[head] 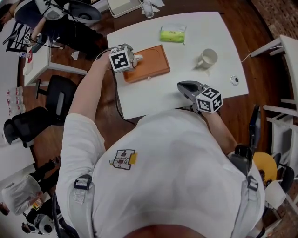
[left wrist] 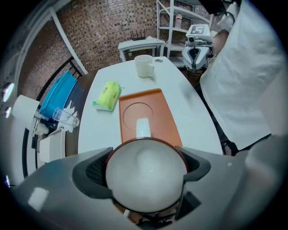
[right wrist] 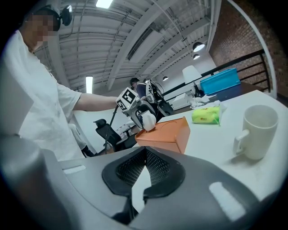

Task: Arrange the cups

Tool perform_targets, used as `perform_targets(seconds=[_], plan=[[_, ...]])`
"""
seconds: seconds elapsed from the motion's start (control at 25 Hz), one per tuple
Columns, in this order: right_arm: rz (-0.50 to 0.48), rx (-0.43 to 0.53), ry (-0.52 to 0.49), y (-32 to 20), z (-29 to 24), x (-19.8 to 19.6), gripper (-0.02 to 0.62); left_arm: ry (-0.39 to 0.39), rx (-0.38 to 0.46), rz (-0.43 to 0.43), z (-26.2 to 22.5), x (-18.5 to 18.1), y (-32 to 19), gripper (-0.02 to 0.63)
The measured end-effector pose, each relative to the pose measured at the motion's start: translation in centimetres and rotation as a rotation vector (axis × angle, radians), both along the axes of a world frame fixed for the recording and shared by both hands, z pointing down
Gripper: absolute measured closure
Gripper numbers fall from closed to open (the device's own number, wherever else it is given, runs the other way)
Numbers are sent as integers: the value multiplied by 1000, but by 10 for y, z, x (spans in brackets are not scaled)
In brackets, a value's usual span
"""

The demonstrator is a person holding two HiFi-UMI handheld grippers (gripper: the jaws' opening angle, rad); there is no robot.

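My left gripper (head: 130,59) points down over the left end of the orange tray (head: 151,62), shut on a white cup (head: 136,58). In the left gripper view the cup (left wrist: 146,173) fills the space between the jaws, with both pads against its sides. Its handle (left wrist: 143,128) points away over the tray (left wrist: 153,105). A second white cup (head: 207,59) stands on the white table (head: 153,100), right of the tray. My right gripper (head: 186,87) hovers by the table's near edge, shut and empty. From the right gripper view I see the held cup (right wrist: 146,120) above the tray (right wrist: 166,132).
A green packet (head: 172,34) lies behind the tray. A small round object (head: 234,80) sits near the table's right edge. A clear glass (head: 147,8) stands on another surface at the back. Black chairs (head: 60,97) stand on the floor to the left.
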State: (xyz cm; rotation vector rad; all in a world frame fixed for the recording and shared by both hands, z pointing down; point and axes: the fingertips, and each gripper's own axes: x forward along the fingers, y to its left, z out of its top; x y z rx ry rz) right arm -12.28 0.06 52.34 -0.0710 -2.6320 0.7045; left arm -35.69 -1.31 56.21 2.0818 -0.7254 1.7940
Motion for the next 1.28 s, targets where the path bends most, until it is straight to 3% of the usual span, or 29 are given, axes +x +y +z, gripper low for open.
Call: perform_targets(seconds=[0.72, 1.28], plan=[[35, -23, -2, 13, 8, 9, 595, -32, -31, 16, 11, 7, 0, 172], [48, -31, -8, 11, 8, 10, 595, 91, 99, -67, -4, 13, -13, 170]])
